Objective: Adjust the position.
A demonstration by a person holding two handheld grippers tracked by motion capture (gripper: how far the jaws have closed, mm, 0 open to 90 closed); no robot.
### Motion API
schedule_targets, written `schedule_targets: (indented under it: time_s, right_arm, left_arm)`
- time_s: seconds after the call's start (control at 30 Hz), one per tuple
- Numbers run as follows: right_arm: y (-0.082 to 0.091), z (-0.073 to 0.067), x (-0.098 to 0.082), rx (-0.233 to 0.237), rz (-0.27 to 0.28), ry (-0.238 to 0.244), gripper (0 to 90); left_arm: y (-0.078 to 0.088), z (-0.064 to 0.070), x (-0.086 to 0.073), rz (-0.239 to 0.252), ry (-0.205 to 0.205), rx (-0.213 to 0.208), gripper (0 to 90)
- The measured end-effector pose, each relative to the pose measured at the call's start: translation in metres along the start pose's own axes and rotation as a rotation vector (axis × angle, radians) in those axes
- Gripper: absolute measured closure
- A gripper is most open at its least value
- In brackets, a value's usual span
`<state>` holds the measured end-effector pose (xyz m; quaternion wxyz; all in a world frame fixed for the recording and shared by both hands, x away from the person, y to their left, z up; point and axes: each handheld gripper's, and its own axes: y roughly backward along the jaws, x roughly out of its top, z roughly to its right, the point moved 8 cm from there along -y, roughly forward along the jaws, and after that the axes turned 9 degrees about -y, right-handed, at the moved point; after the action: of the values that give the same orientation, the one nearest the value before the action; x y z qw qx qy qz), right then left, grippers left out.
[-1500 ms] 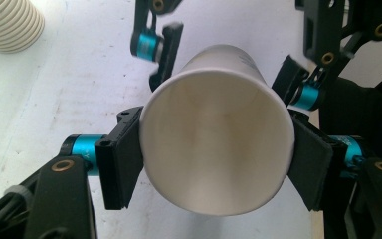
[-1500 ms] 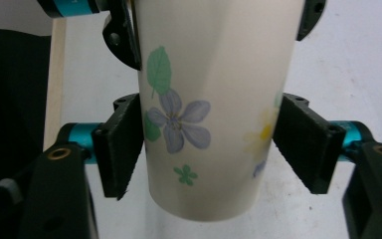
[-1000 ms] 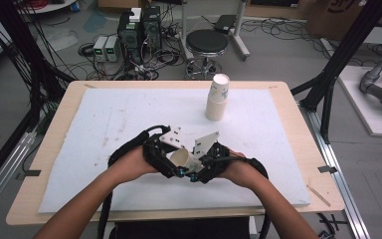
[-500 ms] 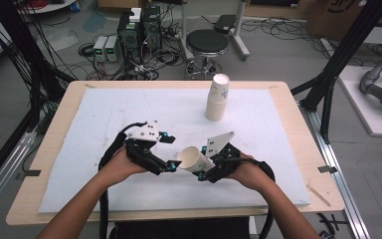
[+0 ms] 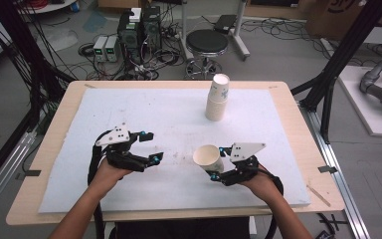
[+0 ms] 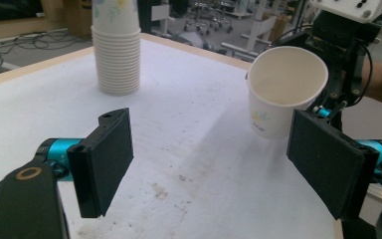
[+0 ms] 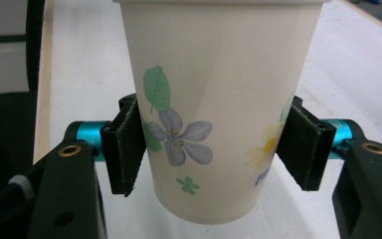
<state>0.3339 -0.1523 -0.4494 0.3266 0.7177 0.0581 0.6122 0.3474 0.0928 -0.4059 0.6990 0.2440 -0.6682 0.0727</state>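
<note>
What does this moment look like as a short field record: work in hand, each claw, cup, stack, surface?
work: handling one paper cup at the table
right claw: shut on the paper cup, which is upright and floral-printed
left claw: open, nothing between its jaws, which have just been opening
cup stack: upright, far side, apart from both claws
surface: white mat, lightly stained

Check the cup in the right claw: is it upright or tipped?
Upright. The paper cup sits between the right claw pads with its open mouth facing up, base below; the high view also shows its round rim on top.

Even, bright indoor light — soft shadows, slight graininess, no glare.
</note>
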Motion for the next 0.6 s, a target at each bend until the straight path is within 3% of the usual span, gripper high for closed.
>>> schedule_targets:
  time_s: [0.33,0.6]
  right_arm:
    - [0.01,0.004,-0.009,-0.019,0.107,-0.065,34.3]
    - [0.018,0.012,-0.013,-0.049,0.182,-0.113,34.1]
  left_arm:
    - [0.012,-0.009,-0.021,0.069,0.026,0.086,18.4]
    - [0.018,-0.017,-0.037,0.079,0.028,0.154,18.4]
